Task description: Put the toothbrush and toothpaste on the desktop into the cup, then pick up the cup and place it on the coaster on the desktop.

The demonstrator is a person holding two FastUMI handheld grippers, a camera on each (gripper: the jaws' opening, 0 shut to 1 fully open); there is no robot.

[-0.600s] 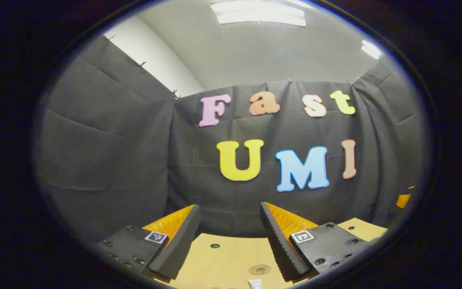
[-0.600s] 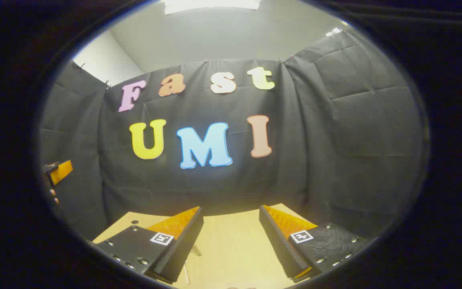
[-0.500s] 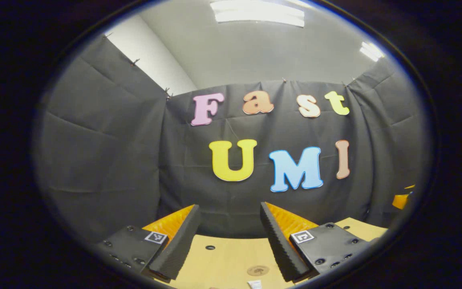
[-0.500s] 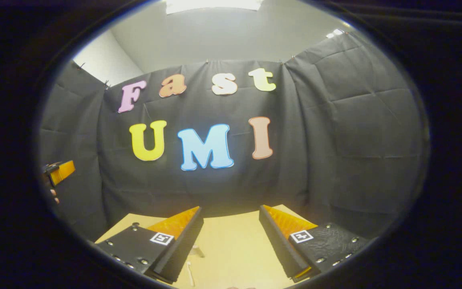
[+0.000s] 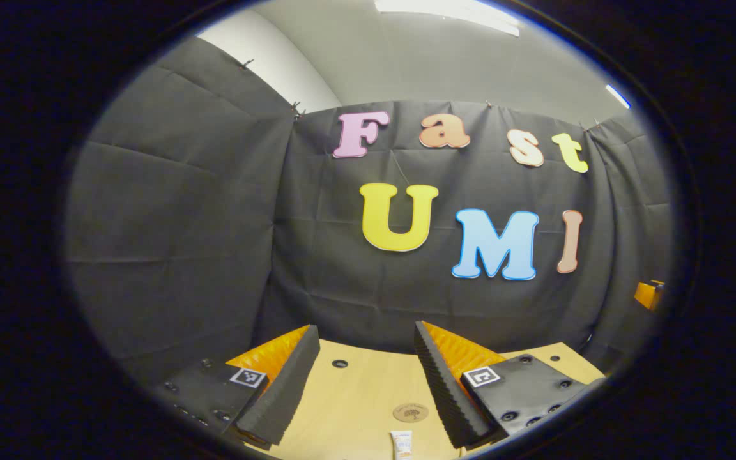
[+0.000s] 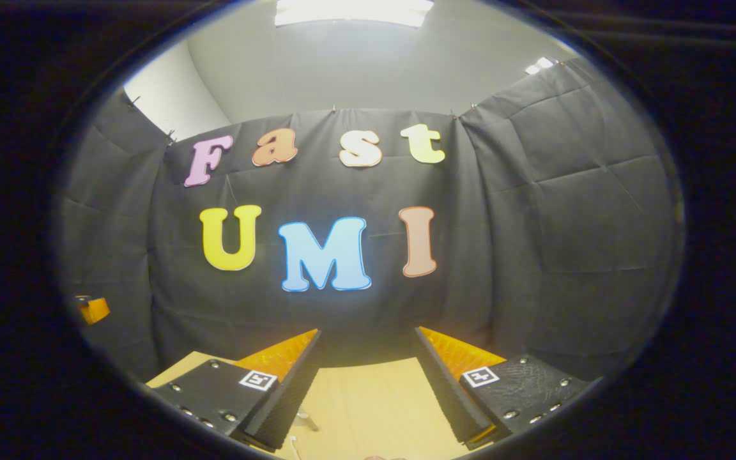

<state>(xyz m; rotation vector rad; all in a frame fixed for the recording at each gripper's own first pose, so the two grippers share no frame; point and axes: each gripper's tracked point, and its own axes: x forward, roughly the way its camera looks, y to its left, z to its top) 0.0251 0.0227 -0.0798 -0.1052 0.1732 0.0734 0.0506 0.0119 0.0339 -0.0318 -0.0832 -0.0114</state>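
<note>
Wooden desktop (image 5: 355, 409) holds coaster (image 5: 410, 412) beside toothpaste (image 5: 402, 443); both grippers' jaws apart, empty.

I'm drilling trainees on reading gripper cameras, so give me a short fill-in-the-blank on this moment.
1. The left gripper has its fingers ____, with nothing between them.
2. Between those fingers, the round coaster lies flat on the wooden ____.
3. Just nearer the camera than the coaster is the end of the white ____ tube.
4. The right gripper holds ____.

Missing words: open; desktop; toothpaste; nothing
</note>
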